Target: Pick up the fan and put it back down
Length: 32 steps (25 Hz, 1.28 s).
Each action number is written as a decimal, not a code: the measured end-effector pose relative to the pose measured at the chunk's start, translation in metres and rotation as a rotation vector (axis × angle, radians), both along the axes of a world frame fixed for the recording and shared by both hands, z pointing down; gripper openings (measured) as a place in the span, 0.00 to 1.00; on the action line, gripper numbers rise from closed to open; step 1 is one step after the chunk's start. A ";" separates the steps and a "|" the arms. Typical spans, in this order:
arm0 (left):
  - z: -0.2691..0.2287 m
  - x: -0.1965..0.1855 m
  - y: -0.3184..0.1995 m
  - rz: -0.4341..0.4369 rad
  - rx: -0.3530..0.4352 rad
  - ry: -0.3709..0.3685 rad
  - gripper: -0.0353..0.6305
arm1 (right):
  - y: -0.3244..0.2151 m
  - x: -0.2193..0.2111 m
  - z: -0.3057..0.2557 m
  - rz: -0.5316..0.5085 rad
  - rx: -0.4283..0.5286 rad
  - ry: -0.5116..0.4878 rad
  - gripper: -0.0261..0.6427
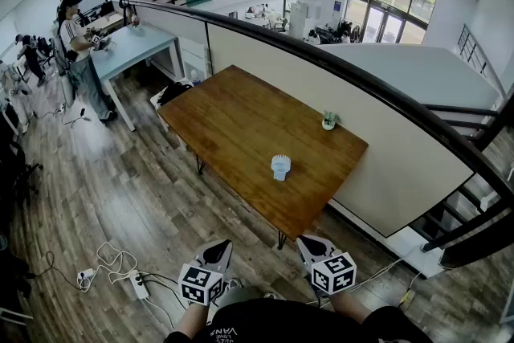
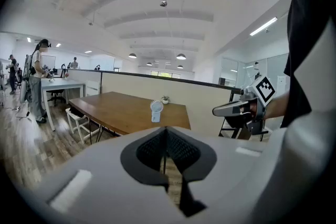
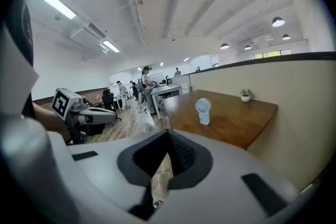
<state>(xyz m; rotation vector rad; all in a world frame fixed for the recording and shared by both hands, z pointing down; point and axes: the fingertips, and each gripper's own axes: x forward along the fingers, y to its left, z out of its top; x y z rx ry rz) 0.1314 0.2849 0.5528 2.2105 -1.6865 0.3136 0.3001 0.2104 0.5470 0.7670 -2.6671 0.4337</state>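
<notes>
One fan (image 1: pixel 280 167), one plant (image 1: pixel 328 121), one table (image 1: pixel 233 124)

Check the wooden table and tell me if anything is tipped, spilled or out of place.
Nothing stands out. The fan stands upright on the wooden table, the small potted plant upright by its wall-side edge, and nothing is spilled.

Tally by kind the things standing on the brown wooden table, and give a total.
fan: 1
potted plant: 1
Total: 2
</notes>
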 end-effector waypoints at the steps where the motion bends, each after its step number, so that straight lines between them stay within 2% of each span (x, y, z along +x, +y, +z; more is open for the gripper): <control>1: 0.000 0.002 0.001 0.003 0.005 0.000 0.07 | 0.000 0.000 0.000 -0.006 -0.004 -0.009 0.06; 6: 0.001 0.006 -0.001 -0.014 0.037 0.034 0.07 | -0.005 -0.001 -0.008 -0.035 -0.014 -0.110 0.06; 7: 0.001 0.008 -0.001 -0.013 0.044 0.053 0.12 | -0.006 -0.001 -0.007 -0.038 -0.018 -0.121 0.06; 9: 0.001 0.010 -0.002 -0.010 0.049 0.089 0.34 | -0.010 -0.001 -0.004 -0.034 -0.032 -0.119 0.07; 10: 0.003 0.011 -0.002 -0.007 0.045 0.100 0.37 | -0.014 -0.002 -0.002 -0.025 -0.038 -0.116 0.10; 11: 0.005 0.010 -0.004 -0.004 0.041 0.107 0.38 | -0.018 -0.004 -0.001 -0.011 -0.041 -0.114 0.17; 12: 0.007 0.009 -0.006 0.001 0.038 0.111 0.39 | -0.023 -0.006 0.000 0.002 -0.041 -0.112 0.29; 13: 0.009 0.006 -0.011 0.005 0.038 0.115 0.40 | -0.028 -0.009 0.000 0.012 -0.039 -0.111 0.33; 17: 0.011 -0.010 -0.035 0.022 0.038 0.129 0.41 | -0.050 -0.026 0.001 0.031 -0.023 -0.101 0.33; 23: 0.001 -0.059 -0.075 0.066 0.057 0.124 0.43 | -0.084 -0.065 -0.002 0.072 -0.003 -0.061 0.34; 32: -0.002 -0.139 -0.119 0.145 0.049 0.121 0.43 | -0.134 -0.116 -0.007 0.231 0.018 -0.055 0.36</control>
